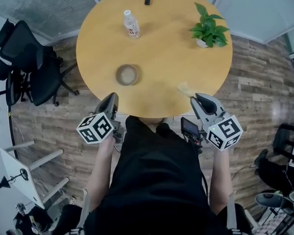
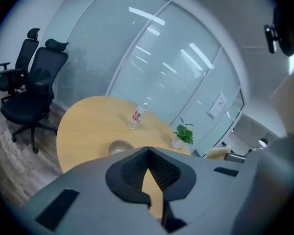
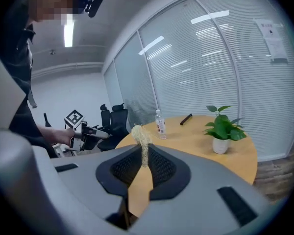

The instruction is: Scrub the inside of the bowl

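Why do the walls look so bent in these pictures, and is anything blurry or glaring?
Head view: the wide lens bows the floor planks around the table; light is even, with little shadow at the bowl. Left gripper view: stronger fisheye curves the glass wall, bright streaks glare on it, and everything looks slightly soft. Right gripper view: same curving, but the scrubber is crisp.

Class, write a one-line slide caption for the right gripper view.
Right claw shut on a fibrous scrubber, facing a round wooden table with bottle and potted plant.
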The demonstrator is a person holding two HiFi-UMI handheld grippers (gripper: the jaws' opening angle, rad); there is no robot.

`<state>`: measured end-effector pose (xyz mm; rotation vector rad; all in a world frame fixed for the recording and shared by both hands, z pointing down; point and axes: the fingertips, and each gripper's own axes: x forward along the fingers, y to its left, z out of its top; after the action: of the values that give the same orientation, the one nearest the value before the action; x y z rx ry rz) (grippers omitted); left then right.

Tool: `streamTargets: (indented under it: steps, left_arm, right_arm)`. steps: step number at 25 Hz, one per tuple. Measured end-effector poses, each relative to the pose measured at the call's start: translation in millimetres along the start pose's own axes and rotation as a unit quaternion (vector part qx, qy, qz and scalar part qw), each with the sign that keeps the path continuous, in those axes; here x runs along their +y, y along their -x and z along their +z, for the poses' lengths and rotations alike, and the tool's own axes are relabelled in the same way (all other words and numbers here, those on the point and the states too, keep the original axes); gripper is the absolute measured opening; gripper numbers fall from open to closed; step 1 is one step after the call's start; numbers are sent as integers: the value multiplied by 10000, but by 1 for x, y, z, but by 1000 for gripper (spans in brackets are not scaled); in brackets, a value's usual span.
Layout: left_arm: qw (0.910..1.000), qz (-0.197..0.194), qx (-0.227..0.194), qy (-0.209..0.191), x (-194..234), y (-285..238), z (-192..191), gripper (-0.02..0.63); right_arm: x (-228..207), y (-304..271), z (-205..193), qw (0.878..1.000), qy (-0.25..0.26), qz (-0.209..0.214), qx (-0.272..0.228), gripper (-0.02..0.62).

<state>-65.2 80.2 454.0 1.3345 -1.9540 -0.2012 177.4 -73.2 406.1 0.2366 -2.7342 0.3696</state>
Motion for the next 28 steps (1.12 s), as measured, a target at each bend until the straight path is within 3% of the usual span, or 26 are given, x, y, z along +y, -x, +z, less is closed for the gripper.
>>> streamTargets:
  steps: [5,10,28]
  left_arm:
    - [9982,-361,-382,-303,-57,35,14,12]
    - [9937,-475,-529,-862,-86,50,14,12]
    - [9827,-962,-119,-1575,-136,29,-10,12]
  right_arm:
    - [10,-3,9,9988,91,479,-9,48]
    - [20,-1,15,9971,41,740,-166,48]
    - [21,25,20,9976,137,567,-384,46]
